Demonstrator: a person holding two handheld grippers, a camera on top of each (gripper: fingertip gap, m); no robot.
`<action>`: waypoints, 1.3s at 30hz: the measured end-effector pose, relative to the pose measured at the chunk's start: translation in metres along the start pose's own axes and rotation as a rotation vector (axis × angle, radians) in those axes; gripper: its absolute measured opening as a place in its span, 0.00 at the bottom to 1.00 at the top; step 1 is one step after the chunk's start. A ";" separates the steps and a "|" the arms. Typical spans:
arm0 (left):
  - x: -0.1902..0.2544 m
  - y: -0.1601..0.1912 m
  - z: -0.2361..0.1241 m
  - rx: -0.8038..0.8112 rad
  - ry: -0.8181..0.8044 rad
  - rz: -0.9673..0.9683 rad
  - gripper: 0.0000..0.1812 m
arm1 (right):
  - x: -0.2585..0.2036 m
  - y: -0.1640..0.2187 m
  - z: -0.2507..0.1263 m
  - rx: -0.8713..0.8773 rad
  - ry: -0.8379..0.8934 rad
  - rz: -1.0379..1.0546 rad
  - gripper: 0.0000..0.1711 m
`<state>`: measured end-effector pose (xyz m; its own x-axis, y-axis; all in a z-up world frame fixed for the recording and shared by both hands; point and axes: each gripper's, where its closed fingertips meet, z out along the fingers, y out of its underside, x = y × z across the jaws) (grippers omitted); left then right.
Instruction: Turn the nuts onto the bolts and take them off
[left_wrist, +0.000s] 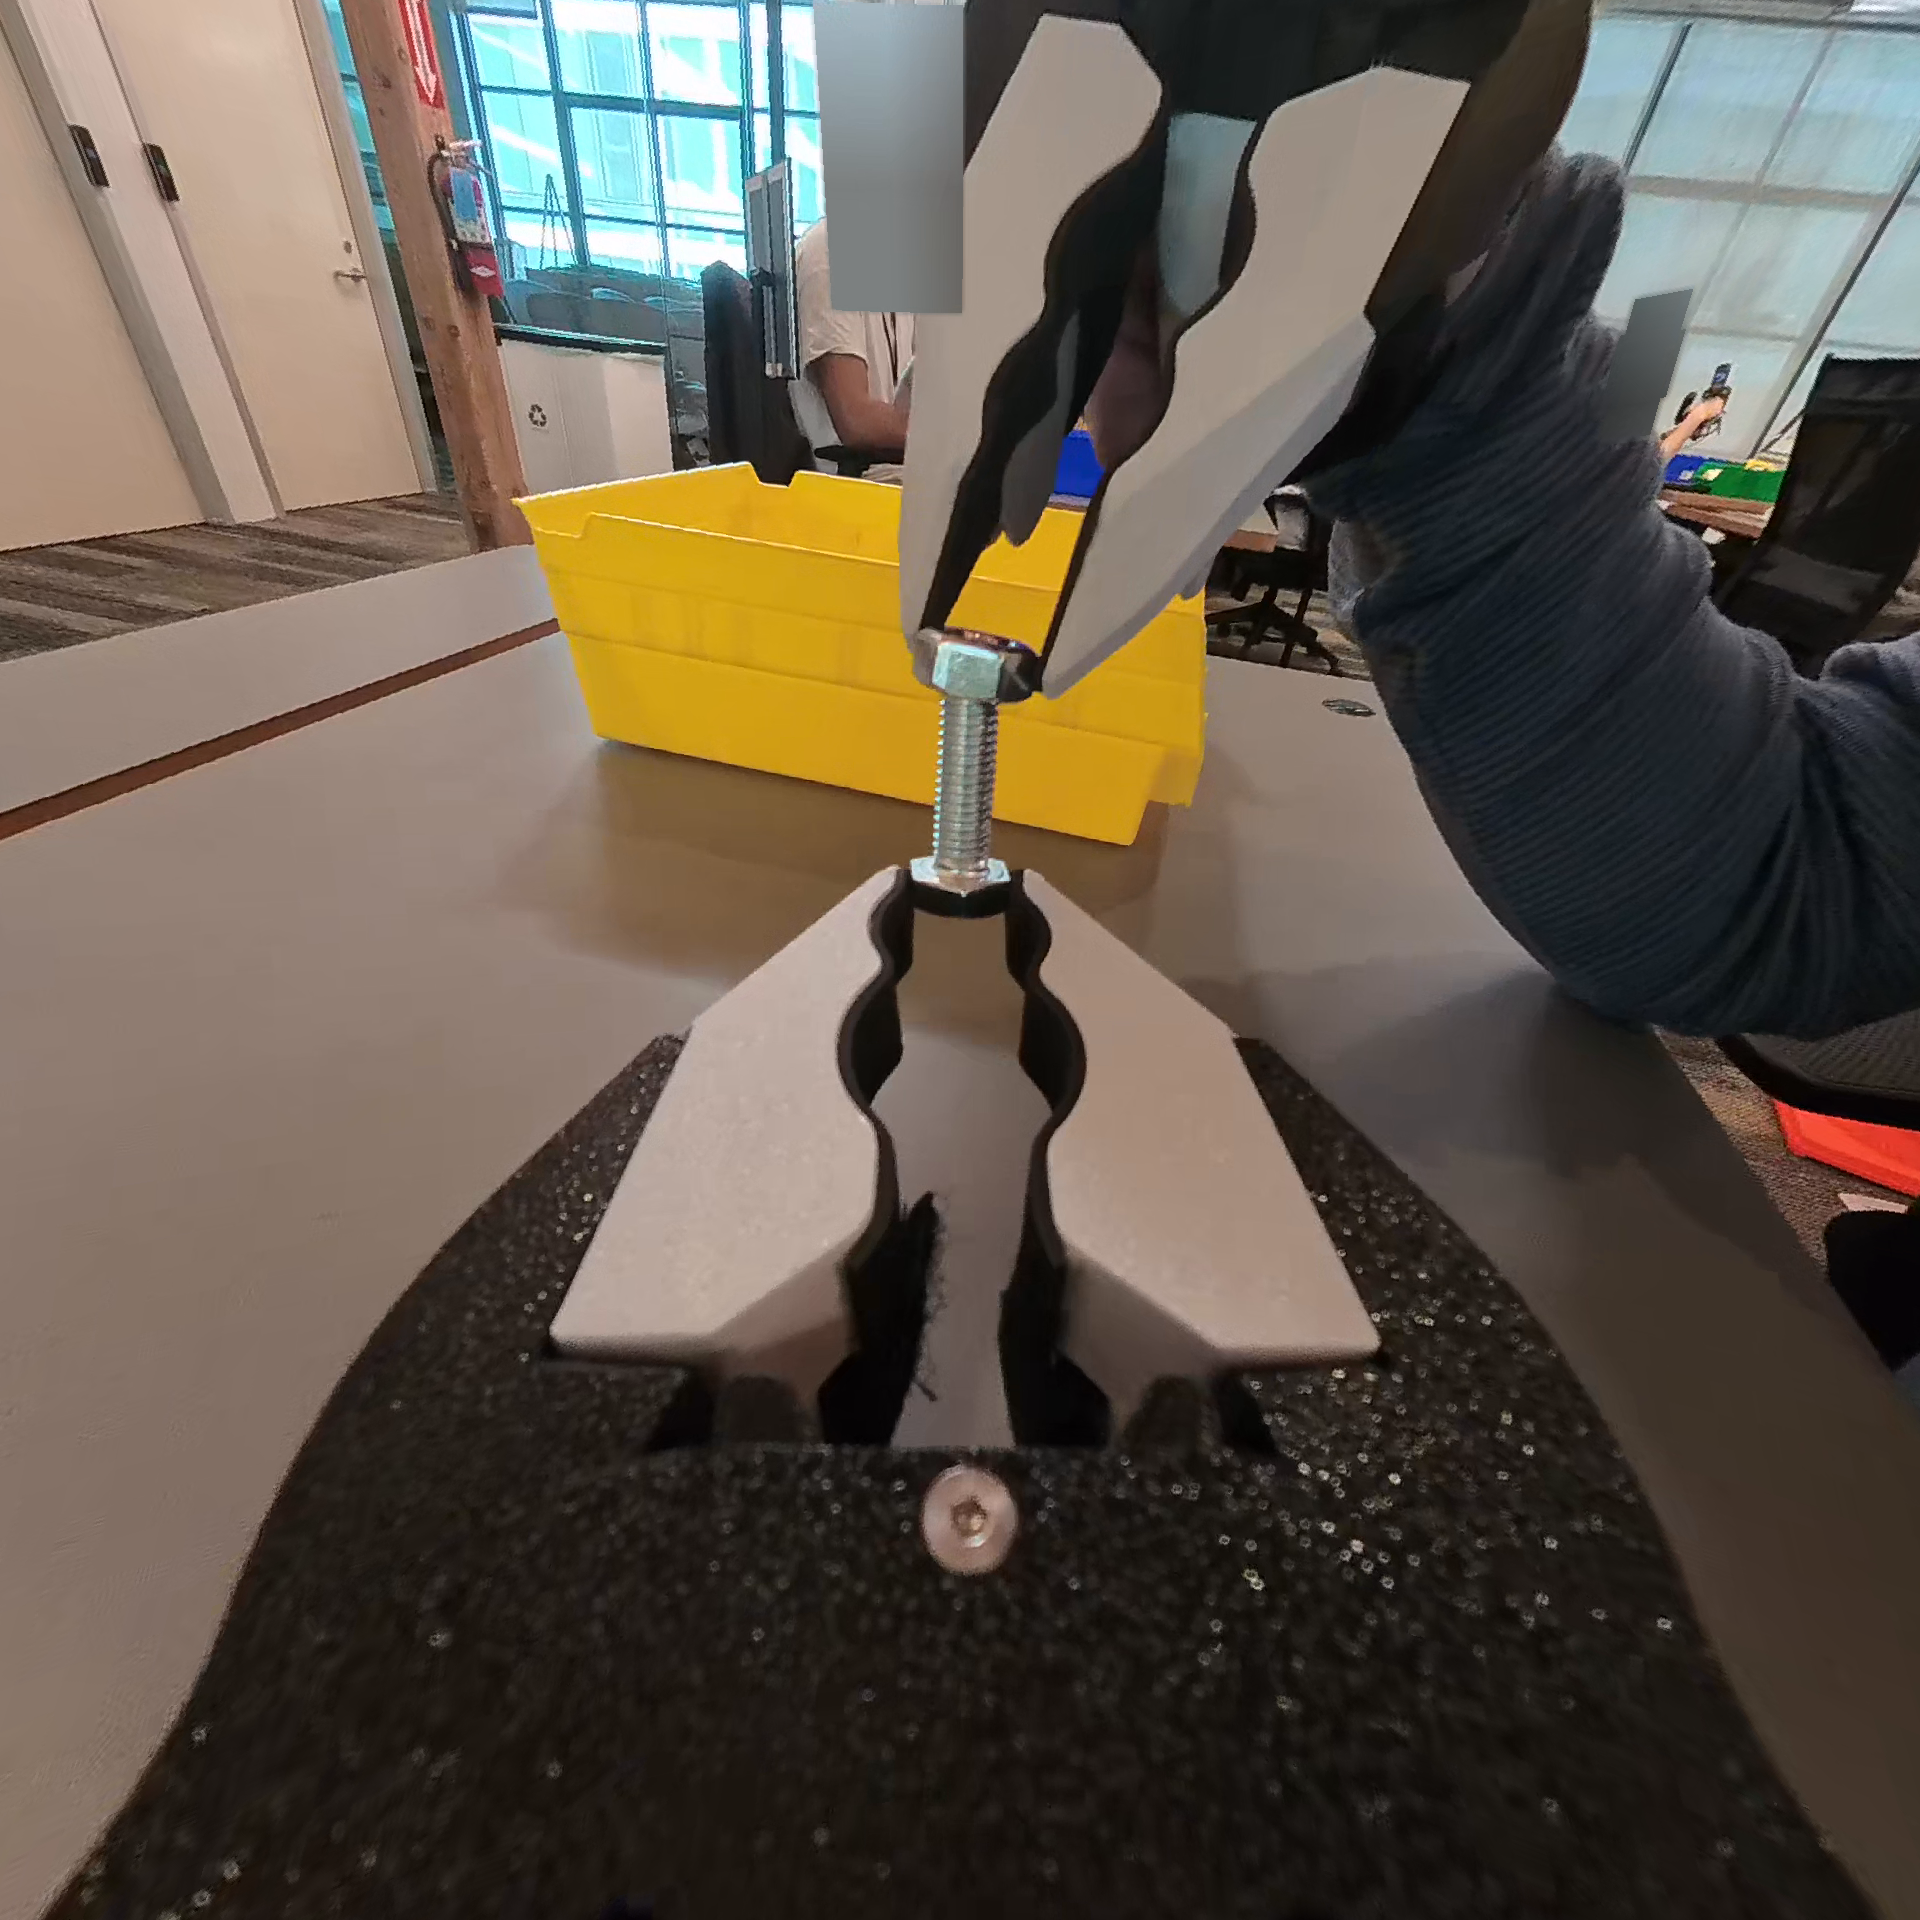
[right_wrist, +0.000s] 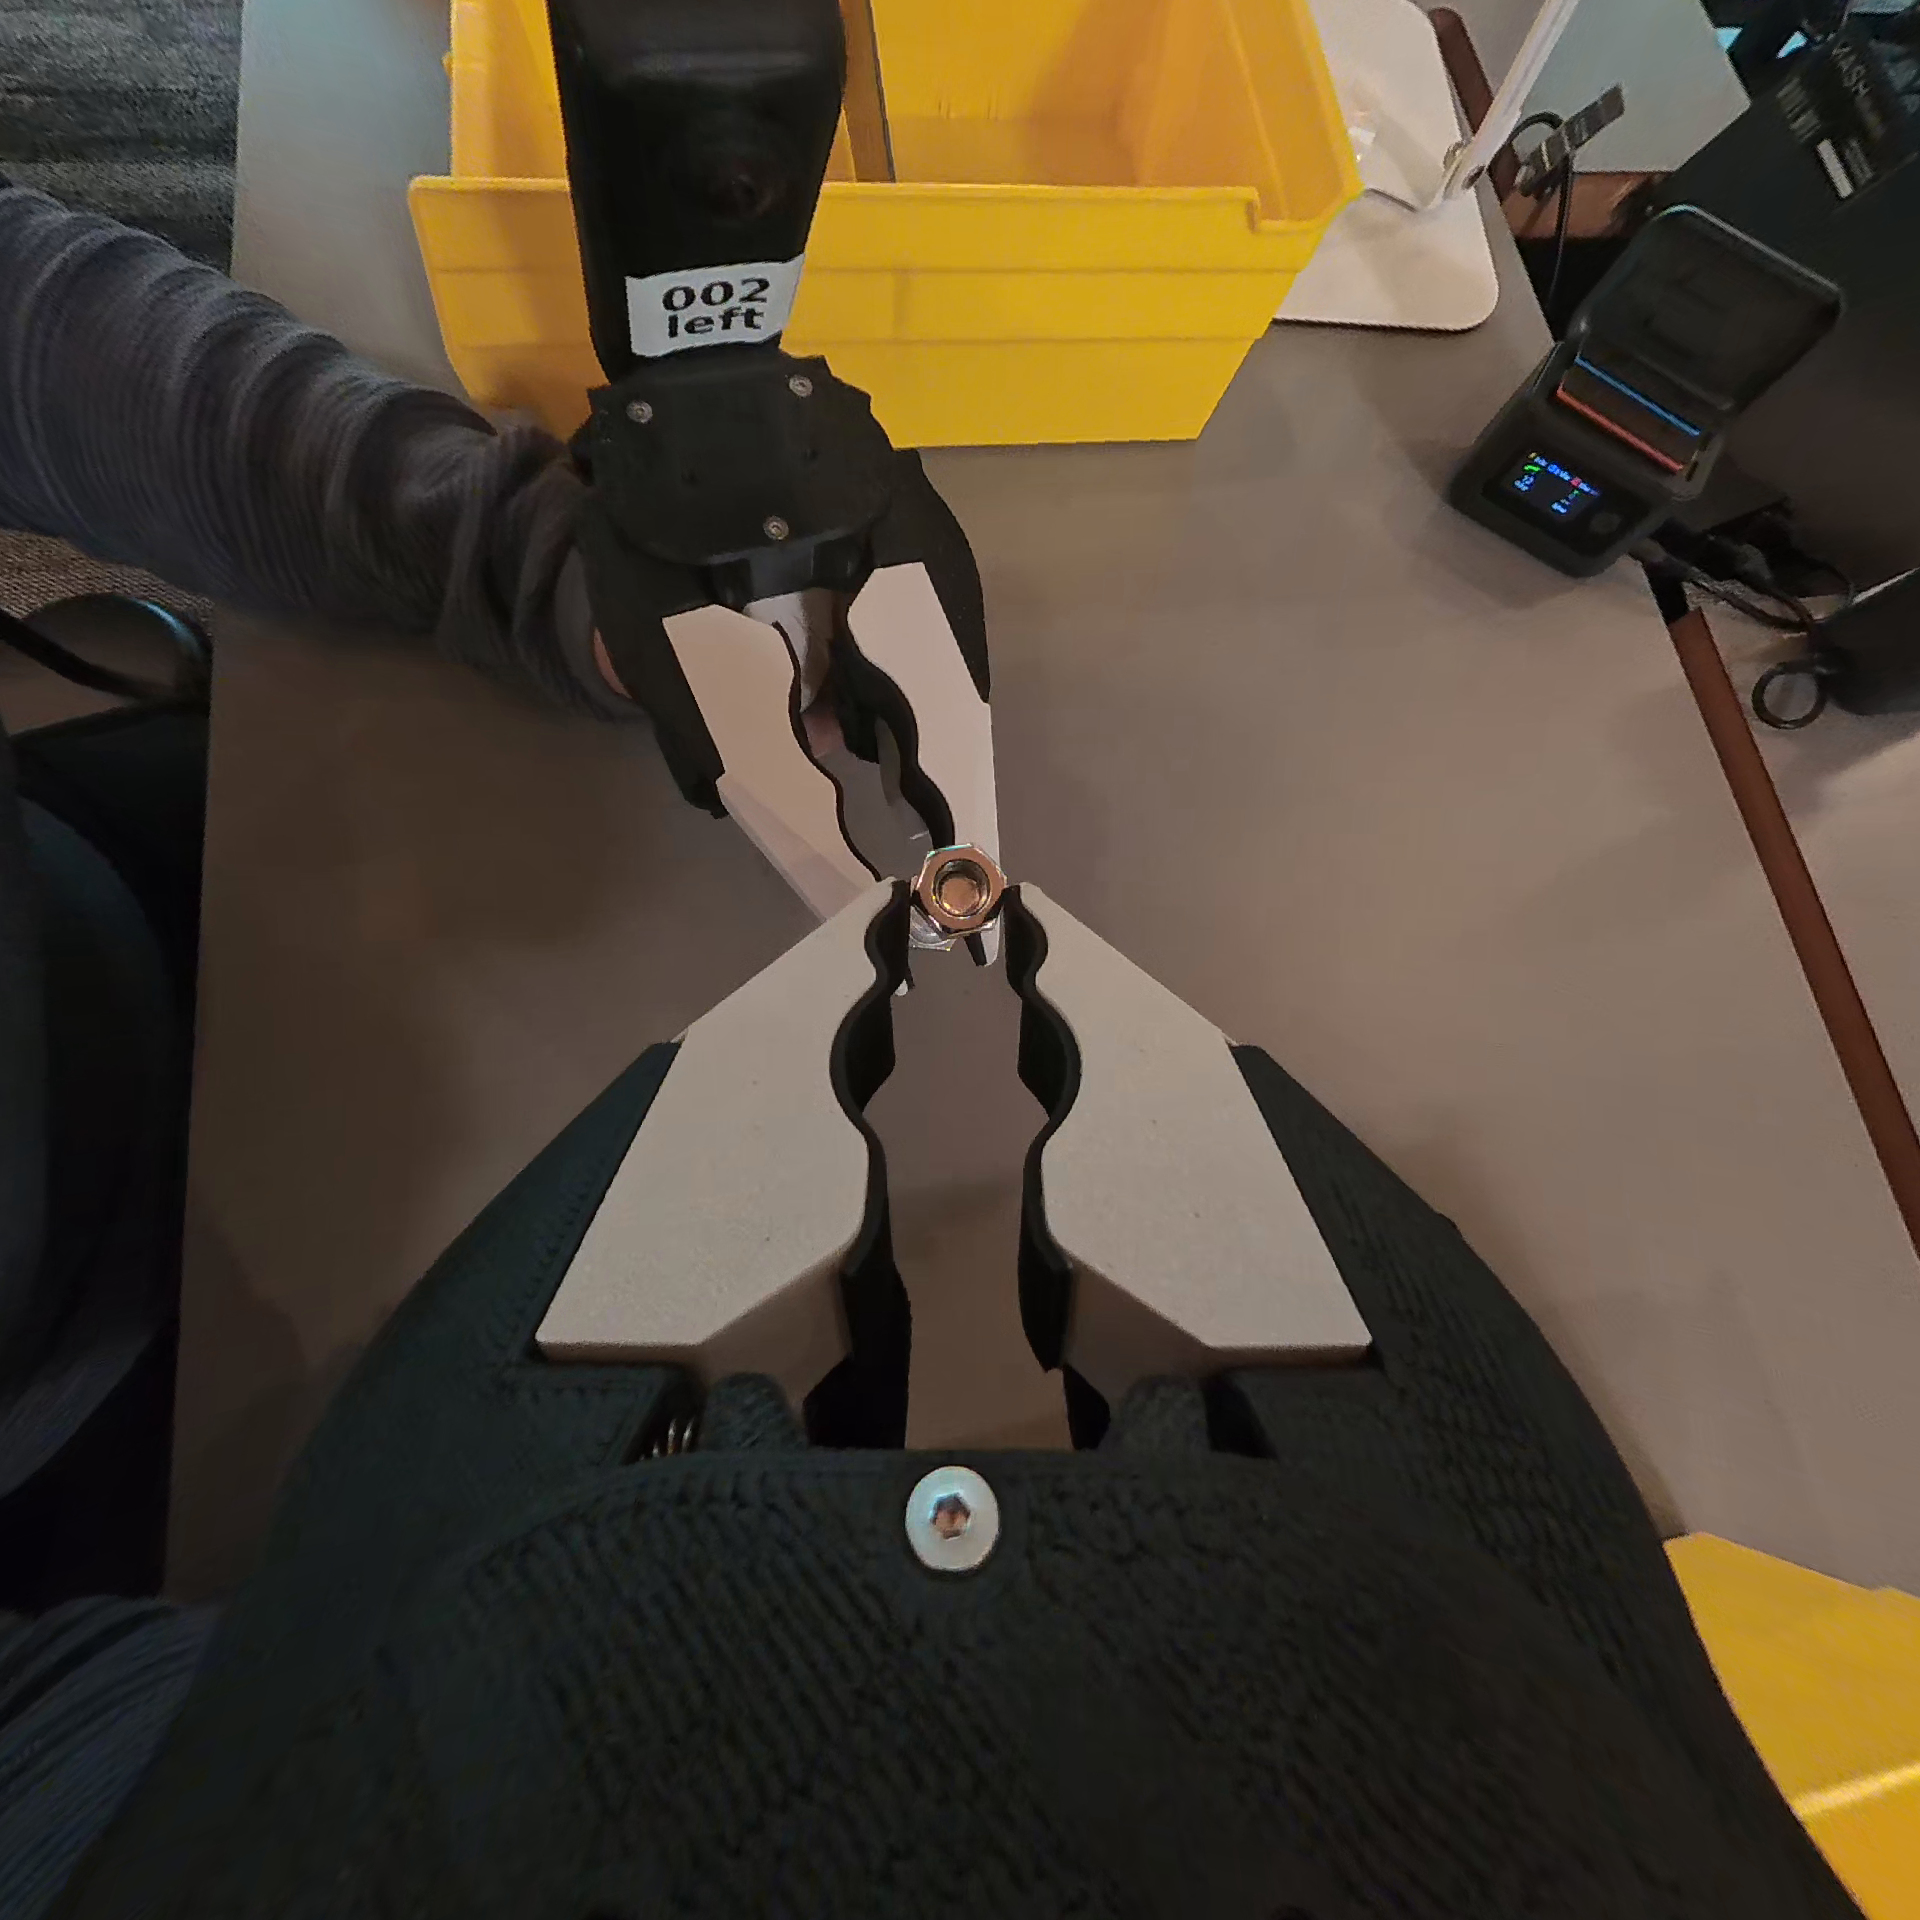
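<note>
A silver bolt (left_wrist: 964, 779) stands upright above the grey table. My left gripper (left_wrist: 961, 894) is shut on the bolt's lower end, its hex head. A hex nut (left_wrist: 968, 665) sits at the top of the thread. My right gripper (left_wrist: 977, 670) comes down from above and is shut on that nut. In the right wrist view I look down on the nut (right_wrist: 956, 888) between my right gripper's (right_wrist: 958, 902) tips, with the bolt's end showing in its hole. The left gripper (right_wrist: 925, 925) reaches in underneath, and the thread is hidden there.
A yellow bin (left_wrist: 831, 665) stands on the table (left_wrist: 312, 987) just behind the bolt, and also shows in the right wrist view (right_wrist: 1039, 312). A small black device with a lit screen (right_wrist: 1621, 416) and cables sit at the right. A second yellow bin (right_wrist: 1808, 1714) is near right. Some 4 cm of space lies between my two pairs of fingers.
</note>
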<state>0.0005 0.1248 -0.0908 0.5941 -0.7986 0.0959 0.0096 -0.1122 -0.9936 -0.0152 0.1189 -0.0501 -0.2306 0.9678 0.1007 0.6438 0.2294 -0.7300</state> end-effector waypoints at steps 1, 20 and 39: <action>0.000 0.000 0.000 0.003 0.001 -0.003 0.08 | 0.000 -0.001 0.000 0.004 0.000 0.000 0.10; -0.010 -0.025 -0.019 0.204 0.074 -0.197 0.08 | 0.010 -0.059 -0.021 0.709 0.084 0.091 0.49; 0.013 -0.017 -0.009 0.125 0.202 -0.185 0.09 | -0.012 -0.039 0.000 0.803 0.057 0.140 0.43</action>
<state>0.0013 0.1111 -0.0725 0.4012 -0.8741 0.2739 0.2090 -0.2038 -0.9564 -0.0376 0.0982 -0.0229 -0.1355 0.9907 -0.0086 -0.0601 -0.0169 -0.9980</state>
